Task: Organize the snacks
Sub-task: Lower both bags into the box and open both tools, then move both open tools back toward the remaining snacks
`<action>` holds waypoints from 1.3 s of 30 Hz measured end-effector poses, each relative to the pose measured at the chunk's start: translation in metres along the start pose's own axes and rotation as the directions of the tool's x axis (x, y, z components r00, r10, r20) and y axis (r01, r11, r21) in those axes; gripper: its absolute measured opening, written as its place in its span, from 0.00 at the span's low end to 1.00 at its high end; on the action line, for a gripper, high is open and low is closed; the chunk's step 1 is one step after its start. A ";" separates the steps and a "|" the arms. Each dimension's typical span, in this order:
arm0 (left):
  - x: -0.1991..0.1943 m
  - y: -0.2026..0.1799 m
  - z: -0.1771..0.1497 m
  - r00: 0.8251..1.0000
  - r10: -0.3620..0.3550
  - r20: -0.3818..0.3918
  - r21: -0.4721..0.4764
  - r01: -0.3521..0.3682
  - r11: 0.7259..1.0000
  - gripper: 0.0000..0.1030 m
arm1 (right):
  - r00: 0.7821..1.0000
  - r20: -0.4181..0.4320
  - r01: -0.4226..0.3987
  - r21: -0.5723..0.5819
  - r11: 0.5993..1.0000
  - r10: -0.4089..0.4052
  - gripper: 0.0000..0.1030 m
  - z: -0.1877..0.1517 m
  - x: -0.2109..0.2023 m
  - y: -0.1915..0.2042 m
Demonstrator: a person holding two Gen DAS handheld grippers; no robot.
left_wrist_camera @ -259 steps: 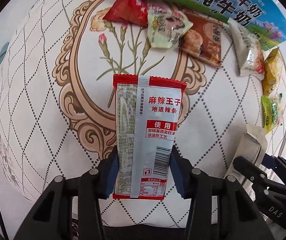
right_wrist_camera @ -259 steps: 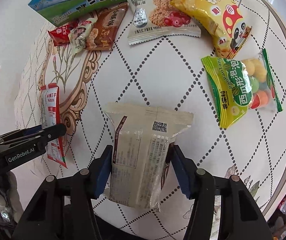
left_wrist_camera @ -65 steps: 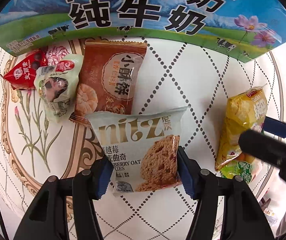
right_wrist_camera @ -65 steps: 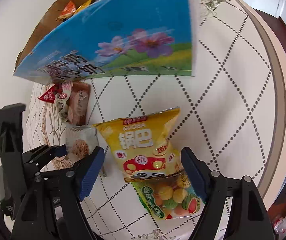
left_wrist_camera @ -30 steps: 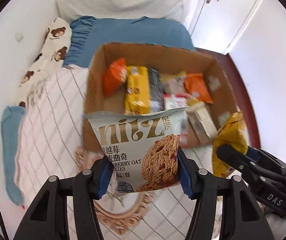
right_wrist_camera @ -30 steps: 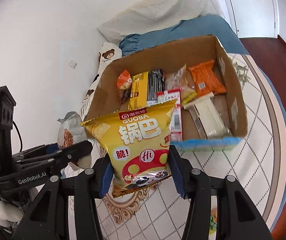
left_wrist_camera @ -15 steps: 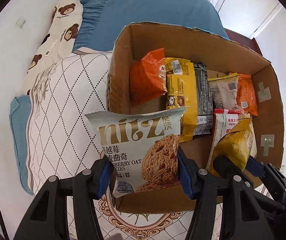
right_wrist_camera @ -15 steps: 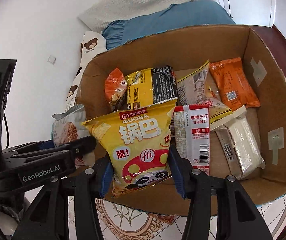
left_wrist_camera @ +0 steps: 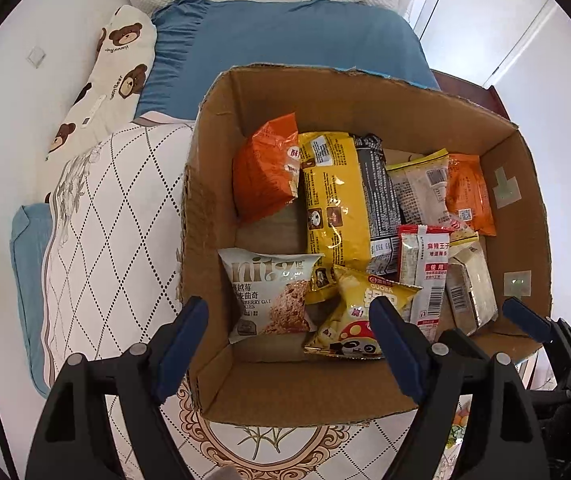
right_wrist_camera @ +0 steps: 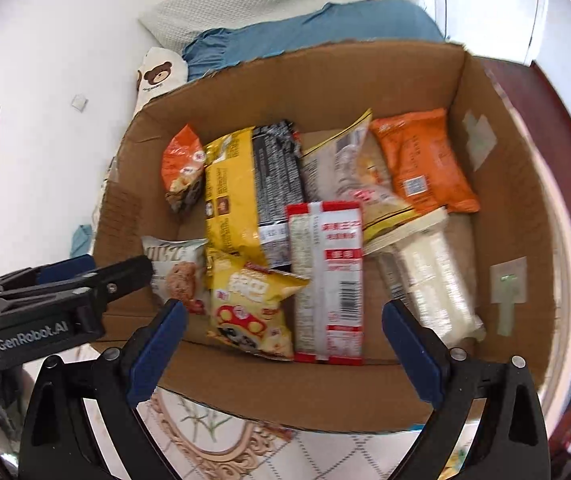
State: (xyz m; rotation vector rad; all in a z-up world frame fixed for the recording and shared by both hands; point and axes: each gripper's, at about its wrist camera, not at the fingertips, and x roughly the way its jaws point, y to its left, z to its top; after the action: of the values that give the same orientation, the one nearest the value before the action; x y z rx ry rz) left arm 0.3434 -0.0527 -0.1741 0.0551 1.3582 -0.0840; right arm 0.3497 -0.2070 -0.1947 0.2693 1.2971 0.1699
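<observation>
Cookie pkt + chips now in box

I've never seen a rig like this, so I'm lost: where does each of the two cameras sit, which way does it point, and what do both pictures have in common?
Left wrist view: sits on the left tongs, looking steeply down into the open brown cardboard box; its own jaws, opening, frame the white oat-cookie packet; the right tongs' tip shows at the right edge.
Right wrist view: sits on the right tongs, looking down into the same box; its jaws, opening, stand apart over the yellow crisp bag; the left tongs cross at the left.
Shared: box, both packets, the red-and-white strip packet.
</observation>
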 end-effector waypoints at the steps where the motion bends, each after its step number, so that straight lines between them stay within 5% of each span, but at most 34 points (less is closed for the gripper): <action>1: -0.004 -0.001 -0.003 1.000 0.001 0.018 0.001 -0.001 1.000 0.80 | 1.000 0.015 0.022 -0.010 1.000 -0.022 0.97 -0.001 -0.005 -0.002; 12: -0.041 -0.017 -0.054 0.979 0.020 0.205 0.004 -0.021 1.000 0.80 | 0.974 0.145 0.186 -0.066 0.980 -0.175 0.97 -0.027 -0.049 -0.018; 18: -0.071 -0.026 -0.081 0.949 0.024 0.316 -0.004 -0.024 1.000 0.80 | 0.957 0.226 0.198 -0.057 0.979 -0.180 0.97 -0.046 -0.082 -0.019; 29: -0.109 -0.030 -0.117 0.915 -0.010 0.404 0.005 0.009 1.000 0.80 | 0.934 0.326 0.161 -0.023 0.987 -0.144 0.97 -0.086 -0.141 -0.015; 34: -0.097 -0.030 -0.140 0.923 0.015 0.385 0.001 -0.017 1.000 0.80 | 0.958 0.281 0.047 0.017 0.999 -0.050 0.97 -0.107 -0.146 -0.034; 37: -0.070 -0.033 -0.157 0.946 0.025 0.323 0.012 -0.030 0.999 0.80 | 0.982 0.187 -0.012 0.081 0.997 -0.003 0.97 -0.128 -0.122 -0.060; 39: -0.047 -0.033 -0.167 0.965 0.022 0.261 0.008 -0.025 1.000 0.80 | 0.990 0.139 -0.035 0.132 0.991 0.017 0.81 -0.146 -0.103 -0.080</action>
State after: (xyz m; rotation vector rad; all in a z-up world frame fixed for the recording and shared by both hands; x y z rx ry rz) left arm 0.1680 -0.0693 -0.1635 0.0672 1.0927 -0.0755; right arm 0.1794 -0.2971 -0.1582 0.4067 1.1700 0.0844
